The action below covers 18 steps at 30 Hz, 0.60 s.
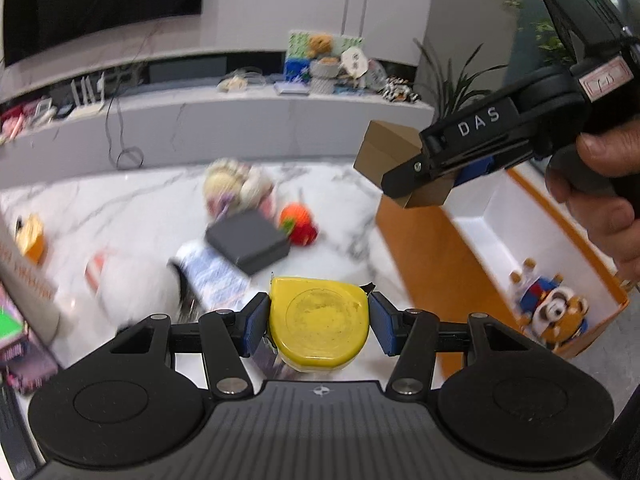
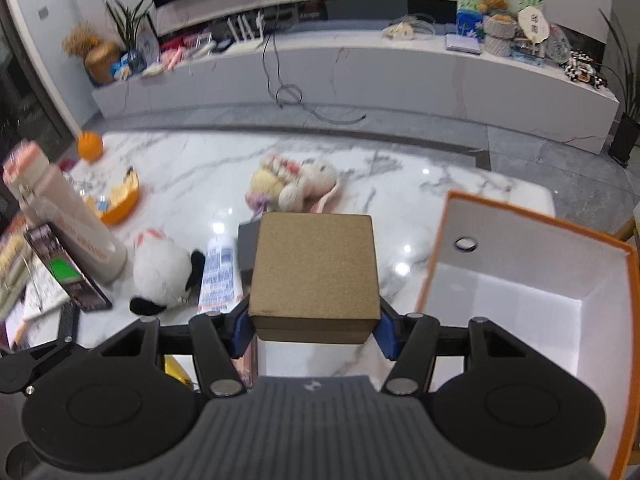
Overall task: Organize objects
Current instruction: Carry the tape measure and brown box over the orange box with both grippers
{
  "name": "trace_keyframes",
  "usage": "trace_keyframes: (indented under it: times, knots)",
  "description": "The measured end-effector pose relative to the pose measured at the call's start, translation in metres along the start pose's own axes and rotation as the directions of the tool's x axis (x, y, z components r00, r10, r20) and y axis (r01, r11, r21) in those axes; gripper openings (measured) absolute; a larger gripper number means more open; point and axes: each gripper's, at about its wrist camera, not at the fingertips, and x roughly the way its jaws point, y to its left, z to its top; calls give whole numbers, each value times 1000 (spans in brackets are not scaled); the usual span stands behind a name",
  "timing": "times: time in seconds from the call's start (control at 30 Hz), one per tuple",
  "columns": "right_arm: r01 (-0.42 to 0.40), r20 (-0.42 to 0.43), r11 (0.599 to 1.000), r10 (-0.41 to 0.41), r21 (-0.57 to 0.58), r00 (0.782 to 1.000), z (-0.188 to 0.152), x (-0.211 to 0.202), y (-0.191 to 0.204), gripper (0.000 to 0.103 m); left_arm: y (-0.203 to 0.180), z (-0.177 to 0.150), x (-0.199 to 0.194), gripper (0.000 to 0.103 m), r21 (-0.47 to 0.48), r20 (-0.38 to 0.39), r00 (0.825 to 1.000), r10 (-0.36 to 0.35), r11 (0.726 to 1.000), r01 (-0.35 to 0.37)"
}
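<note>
My left gripper (image 1: 319, 320) is shut on a yellow tape measure (image 1: 319, 322), held above the marble table. My right gripper (image 2: 314, 326) is shut on a brown cardboard box (image 2: 316, 272); the box also shows in the left wrist view (image 1: 390, 156), held in the air at upper right. An orange storage box with a white inside (image 2: 532, 292) stands at the right, and in the left wrist view (image 1: 488, 216) it holds a small bear toy (image 1: 554, 312).
On the marble table (image 2: 400, 184) lie a dark grey box (image 1: 248, 242), a blue-white packet (image 2: 218, 276), a black-and-white plush (image 2: 164, 272), a pale plush (image 2: 294, 186), a red-orange toy (image 1: 298, 224), a white bottle (image 2: 68, 220), an orange bowl (image 2: 122, 198) and books (image 2: 64, 272). A cluttered TV bench (image 2: 360, 64) lies beyond.
</note>
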Motion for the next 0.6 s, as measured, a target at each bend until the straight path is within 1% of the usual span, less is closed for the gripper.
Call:
trace_keyframes:
  times: [0.17, 0.33, 0.47, 0.6]
  knots:
    - [11, 66, 998, -15, 62, 998, 8, -28, -29, 61, -29, 28, -3, 63, 71, 51, 998, -42, 997, 38]
    - [39, 109, 989, -54, 141, 993, 11, -49, -65, 61, -63, 45, 4, 63, 137, 68, 993, -98, 987, 88]
    - [73, 117, 979, -96, 189, 988, 9, -60, -91, 61, -91, 50, 18, 63, 181, 59, 989, -137, 976, 124]
    - [113, 91, 968, -136, 223, 986, 5, -61, -117, 61, -119, 52, 37, 63, 231, 43, 988, -151, 963, 137]
